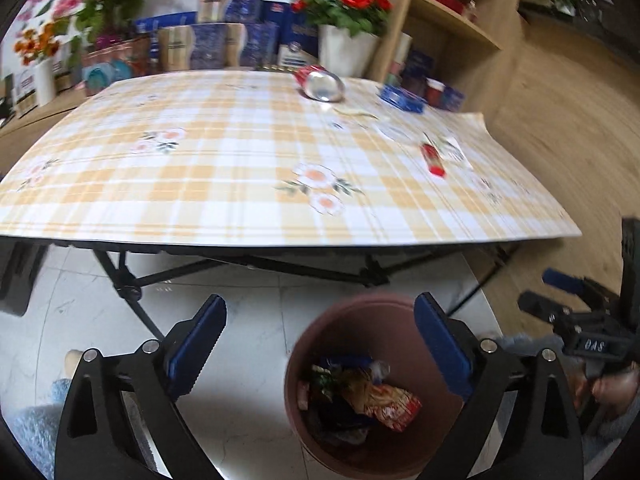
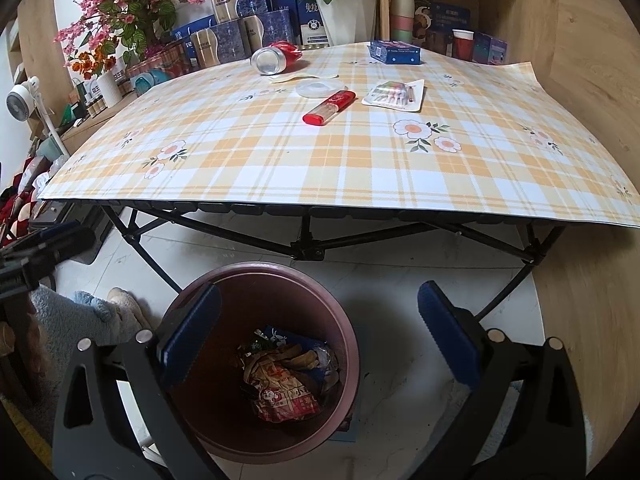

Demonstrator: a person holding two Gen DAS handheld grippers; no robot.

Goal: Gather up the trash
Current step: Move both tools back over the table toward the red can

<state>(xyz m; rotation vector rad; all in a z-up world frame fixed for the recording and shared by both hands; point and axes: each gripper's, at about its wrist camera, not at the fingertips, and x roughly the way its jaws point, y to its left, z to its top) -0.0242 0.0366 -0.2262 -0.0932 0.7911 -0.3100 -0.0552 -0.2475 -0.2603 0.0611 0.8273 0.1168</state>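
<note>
bin: brown round trash bin [image 2: 256, 364] on the white floor, in front of the table [image 2: 340, 168] and below its near edge; open top
bin contents: crumpled wrappers [image 2: 280, 384], red-and-yellow printed packet on top, blue packet behind it; lying at the bottom of the bin
left gripper: left gripper [image 1: 320, 356] over the floor beside the bin, its right-hand finger crossing the bin rim; jaws spread wide, nothing between them
right gripper: right gripper [image 2: 320, 344] above the bin, its left-hand finger over the rim, the other off to the bin's right; jaws wide apart, hold nothing
table: folding black frame, orange-and-white plaid cloth with flower prints; behind the bin
can: red can [image 2: 276, 58] lying on its side, silver base towards the bin; far part of the table from the bin
red tube: red capped tube [image 2: 330, 107] lying flat, mid table, nearer the bin than the can
clear lid: round clear lid [image 2: 316, 89] just beyond the red tube
blister pack: white card with coloured pieces [image 2: 394, 94] right of the red tube
blue box: flat blue box [image 2: 394, 52] at the far edge of the table, right of the can
left view note: blurred, small items on the table hard to read
</note>
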